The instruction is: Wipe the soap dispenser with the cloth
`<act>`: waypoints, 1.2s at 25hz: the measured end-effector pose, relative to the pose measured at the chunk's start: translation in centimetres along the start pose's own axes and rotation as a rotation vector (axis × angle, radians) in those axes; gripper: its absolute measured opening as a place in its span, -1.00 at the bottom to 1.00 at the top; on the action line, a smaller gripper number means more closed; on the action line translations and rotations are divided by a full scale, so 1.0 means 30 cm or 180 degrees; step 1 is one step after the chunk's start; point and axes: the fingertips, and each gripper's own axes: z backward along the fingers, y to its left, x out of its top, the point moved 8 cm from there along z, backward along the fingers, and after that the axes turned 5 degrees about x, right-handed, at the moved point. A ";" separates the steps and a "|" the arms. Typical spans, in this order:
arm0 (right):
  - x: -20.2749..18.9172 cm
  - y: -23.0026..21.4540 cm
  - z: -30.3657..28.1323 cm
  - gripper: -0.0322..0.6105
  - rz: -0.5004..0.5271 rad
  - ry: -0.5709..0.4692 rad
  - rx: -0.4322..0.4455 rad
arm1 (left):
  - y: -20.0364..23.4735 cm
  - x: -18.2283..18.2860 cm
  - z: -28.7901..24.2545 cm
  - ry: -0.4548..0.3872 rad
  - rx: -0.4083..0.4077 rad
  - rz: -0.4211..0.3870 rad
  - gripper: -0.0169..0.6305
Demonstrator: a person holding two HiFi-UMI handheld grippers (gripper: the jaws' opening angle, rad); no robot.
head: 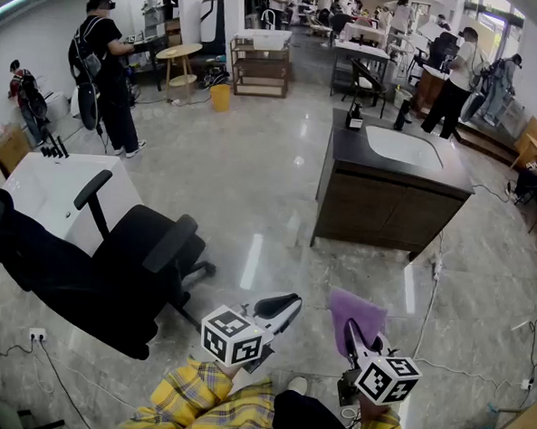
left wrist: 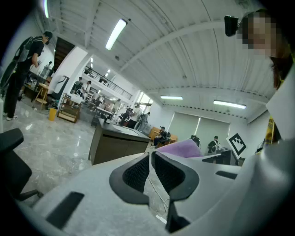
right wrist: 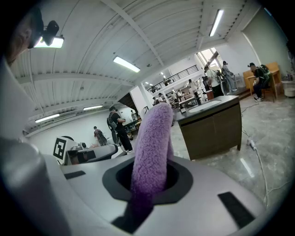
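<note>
Approach stage: the right tool (right wrist: 150, 177) clamps a fuzzy purple cloth (right wrist: 153, 138); the left tool (left wrist: 151, 171) is closed, empty. The dark soap dispenser (head: 354, 115) stands well ahead on a dark vanity worktop (head: 343, 148). The next move is likely to close in and press the cloth to it.

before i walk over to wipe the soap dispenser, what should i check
1. Cloth held: ok, right gripper is shut on the purple cloth.
2. Left gripper free: ok, shut, nothing in it.
3. Soap dispenser found: ok, dark bottle at the counter's far left corner, beside the sink.
4. Dispenser in reach: not ok, open floor lies between.
5. Path: ok, office chair sits off left; watch the cable on the right.
6. Where it's dirty: cannot tell, too small.
</note>
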 end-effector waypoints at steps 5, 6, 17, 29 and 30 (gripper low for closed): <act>0.011 -0.010 -0.010 -0.79 -0.0019 0.0019 0.0008 | 0.005 -0.001 -0.009 0.0016 0.0023 0.0019 -0.83; 0.012 -0.010 -0.013 -0.79 -0.0018 0.0021 0.0013 | 0.006 -0.002 -0.011 0.0021 0.0025 0.0012 -0.83; 0.030 -0.045 -0.050 -0.79 -0.0078 0.0086 0.0090 | 0.029 -0.009 -0.050 0.0066 0.0090 0.0055 -0.83; 0.088 -0.234 -0.086 -0.79 -0.0090 0.0191 0.0115 | 0.033 -0.022 -0.258 0.0139 0.0133 0.0151 -0.83; 0.100 -0.256 -0.090 -0.79 -0.0090 0.0187 0.0122 | 0.032 -0.016 -0.285 0.0131 0.0129 0.0146 -0.83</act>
